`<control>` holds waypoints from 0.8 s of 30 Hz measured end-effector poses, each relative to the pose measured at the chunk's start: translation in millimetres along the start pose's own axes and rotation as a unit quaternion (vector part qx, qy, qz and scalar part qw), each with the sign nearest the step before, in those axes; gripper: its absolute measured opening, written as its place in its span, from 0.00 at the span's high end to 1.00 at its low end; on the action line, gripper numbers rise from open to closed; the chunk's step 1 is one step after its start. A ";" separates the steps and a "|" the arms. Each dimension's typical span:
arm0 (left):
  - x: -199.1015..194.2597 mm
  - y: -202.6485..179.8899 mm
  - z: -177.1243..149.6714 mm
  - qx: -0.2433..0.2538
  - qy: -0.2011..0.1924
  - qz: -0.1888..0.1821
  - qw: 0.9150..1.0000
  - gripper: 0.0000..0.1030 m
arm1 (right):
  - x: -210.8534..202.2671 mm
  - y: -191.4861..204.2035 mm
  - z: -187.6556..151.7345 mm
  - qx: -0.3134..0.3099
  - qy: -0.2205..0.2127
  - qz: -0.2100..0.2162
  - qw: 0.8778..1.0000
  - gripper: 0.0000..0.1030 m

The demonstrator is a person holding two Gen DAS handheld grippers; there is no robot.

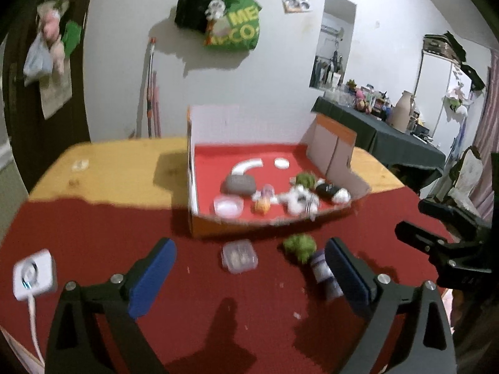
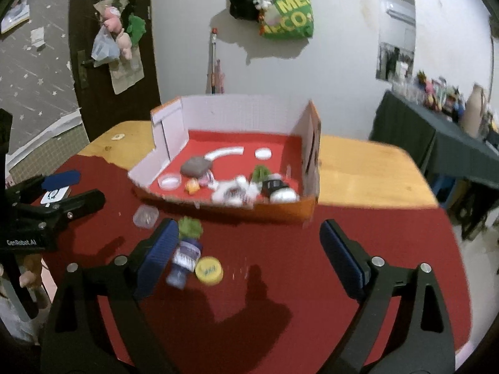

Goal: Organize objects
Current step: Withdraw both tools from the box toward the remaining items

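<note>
Right gripper and left gripper, jaws spread, empty, above red cloth before the cardboard box. Small bottle lies by the yellow lid: probably light, rigid, slippery; grasp across its body.

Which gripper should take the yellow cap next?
Right, probably. The yellow cap lies between the open right gripper's fingers; it doesn't show in the left wrist view.
</note>
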State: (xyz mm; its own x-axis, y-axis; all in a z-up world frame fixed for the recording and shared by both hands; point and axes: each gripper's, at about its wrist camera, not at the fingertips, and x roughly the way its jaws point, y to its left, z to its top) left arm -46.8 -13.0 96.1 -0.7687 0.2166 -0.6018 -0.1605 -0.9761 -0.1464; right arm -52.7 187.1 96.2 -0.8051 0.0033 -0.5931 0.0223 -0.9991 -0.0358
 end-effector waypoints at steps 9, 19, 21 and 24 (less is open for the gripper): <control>30.2 0.7 -32.2 -0.009 0.061 -0.004 0.998 0.05 | 33.2 -6.3 -30.1 0.011 0.048 0.011 0.999 0.10; 51.6 6.8 -28.3 -0.018 0.087 -0.008 0.996 0.05 | 51.1 -3.5 -35.5 -0.015 0.086 0.037 0.996 0.10; 56.6 7.3 -25.1 -0.014 0.092 -0.008 0.996 0.05 | 53.7 0.1 -36.7 -0.030 0.094 0.041 0.994 0.10; 66.1 9.1 -20.6 -0.010 0.102 -0.004 0.995 0.10 | 58.4 5.8 -38.6 -0.058 0.104 0.040 0.992 0.10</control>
State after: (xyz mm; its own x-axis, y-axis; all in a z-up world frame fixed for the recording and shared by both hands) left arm -86.3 -7.3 38.8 -0.6258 0.2246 -0.7470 -0.1515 -0.9744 -0.1661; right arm -76.7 183.1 30.3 -0.6583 -0.0559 -0.7506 0.1589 -0.9851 -0.0660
